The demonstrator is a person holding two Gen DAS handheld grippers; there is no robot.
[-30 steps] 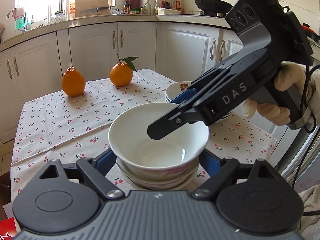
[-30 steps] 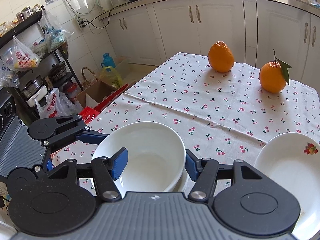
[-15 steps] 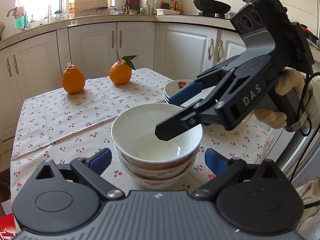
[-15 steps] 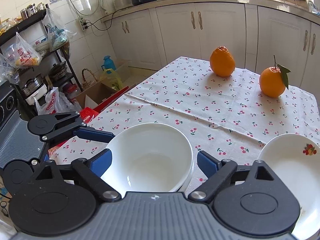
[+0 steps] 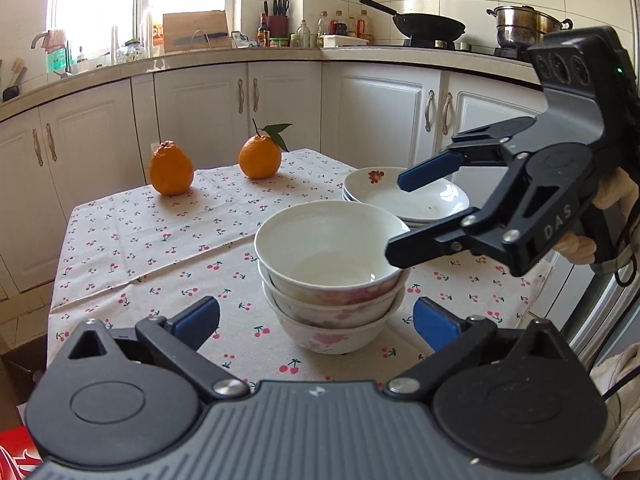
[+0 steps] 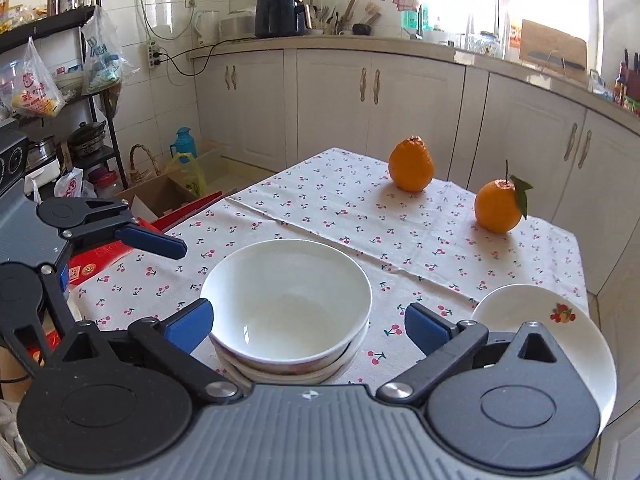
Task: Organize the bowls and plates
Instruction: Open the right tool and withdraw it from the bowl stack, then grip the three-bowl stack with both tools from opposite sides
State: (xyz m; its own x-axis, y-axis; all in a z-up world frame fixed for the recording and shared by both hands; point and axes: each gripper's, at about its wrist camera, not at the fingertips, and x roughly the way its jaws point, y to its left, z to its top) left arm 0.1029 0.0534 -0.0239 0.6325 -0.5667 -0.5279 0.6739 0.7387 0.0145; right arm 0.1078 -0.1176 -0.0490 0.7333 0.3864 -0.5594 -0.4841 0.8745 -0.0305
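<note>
Readable text: "DAS" in grey letters on the right gripper (image 5: 404, 216) body, seen from the left wrist view. A plastic bag (image 6: 30, 88) hanging off the shelf at left of the right view has red print, too small to read. A red box (image 6: 100, 258) under the table edge has a yellow mark, unreadable.

Bowls (image 5: 332, 272): three nested, upright, on the table (image 5: 140, 240) near its front edge. Top one white inside, the lower ones show pink floral print outside. Same stack in the right view (image 6: 286, 308).

Plates (image 5: 404, 198): stacked just behind and right of the bowls, apart from them. Top plate has a small fruit decal near the far rim (image 6: 560, 314).

Left gripper (image 5: 316, 320): jaws wide apart, nothing held, blue pads flanking the stack's base without touching it. From the right view, it sits off the table's left edge (image 6: 152, 240).

Right gripper: jaws spread apart, empty. In the left view its lower finger overlaps the top bowl's right rim, upper finger sits in front of the plates. In its own view (image 6: 308, 324) the pads sit either side of the bowls, clear of them.

Others: two oranges (image 5: 171, 168) (image 5: 260, 156) at the far end of the table, apart from each other, the right one with a leaf. Cherry-print tablecloth (image 6: 320, 208). Wok (image 5: 428, 24) and steel pot (image 5: 528, 26) on the stove behind. Black air fryer (image 6: 280, 10) on the counter.
</note>
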